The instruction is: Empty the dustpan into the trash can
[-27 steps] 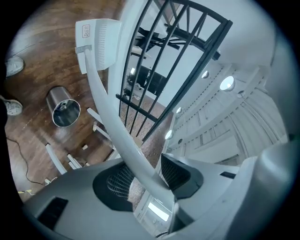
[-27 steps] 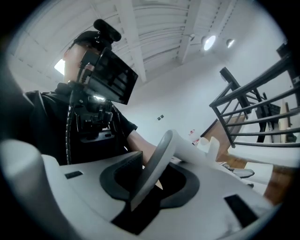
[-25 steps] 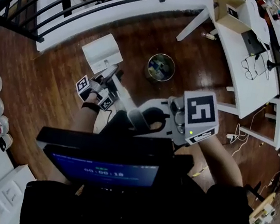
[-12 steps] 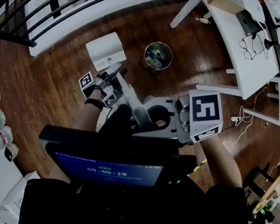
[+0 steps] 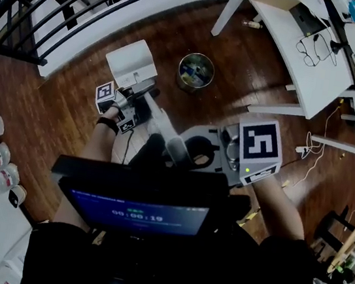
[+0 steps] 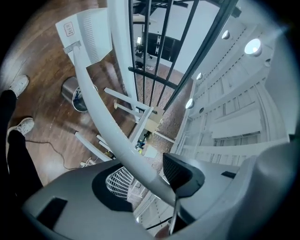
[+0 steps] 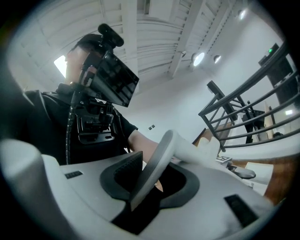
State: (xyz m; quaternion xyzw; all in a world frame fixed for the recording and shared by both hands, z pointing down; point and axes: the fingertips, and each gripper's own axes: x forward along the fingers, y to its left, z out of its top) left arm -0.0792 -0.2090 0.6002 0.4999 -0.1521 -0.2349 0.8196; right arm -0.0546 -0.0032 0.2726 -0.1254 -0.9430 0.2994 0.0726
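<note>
The right claw (image 7: 145,174) is clamped on the butt end of the dustpan's handle (image 5: 161,124). The left claw (image 6: 147,177), further along, has just been opening; the handle runs loosely between its pads. The handle's long axis runs from the right claw past the left to the white dustpan (image 5: 131,63), held over the wooden floor (image 5: 68,122). The metal trash can (image 5: 196,72) stands near the pan, to its right in the head view, and the left hand is nearer to it.
</note>
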